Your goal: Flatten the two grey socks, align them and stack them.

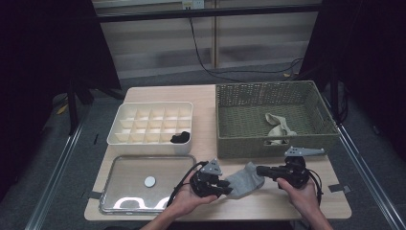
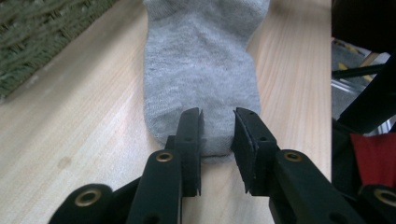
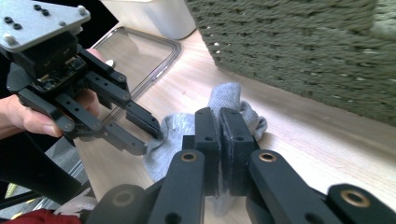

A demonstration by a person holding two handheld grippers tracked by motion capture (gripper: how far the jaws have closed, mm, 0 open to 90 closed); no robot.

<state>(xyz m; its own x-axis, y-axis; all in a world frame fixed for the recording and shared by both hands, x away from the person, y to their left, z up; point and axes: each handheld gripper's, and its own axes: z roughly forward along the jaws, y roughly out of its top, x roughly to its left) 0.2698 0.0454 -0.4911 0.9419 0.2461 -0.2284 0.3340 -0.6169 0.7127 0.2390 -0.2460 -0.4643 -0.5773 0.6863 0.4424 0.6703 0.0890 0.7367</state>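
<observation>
- High view: grey sock (image 1: pixel 244 179) lies flat on table (image 1: pixel 206 105) just in front of wicker basket (image 1: pixel 273 120), between my left gripper (image 1: pixel 225 188) and right gripper (image 1: pixel 261 171).
- Left gripper view: my fingers (image 2: pixel 189 135) stand apart over the sock's end, not pinching, probably lining up a grab.
- Right gripper view: my fingers (image 3: pixel 208 135) are clamped together on the sock's other end, pinning it so it stays stretched.

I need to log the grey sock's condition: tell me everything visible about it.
The grey sock is a soft knitted ankle sock lying flat on the wooden table in front of the wicker basket. The right gripper is clamped on one end; the left gripper stands open over the other end.
</observation>
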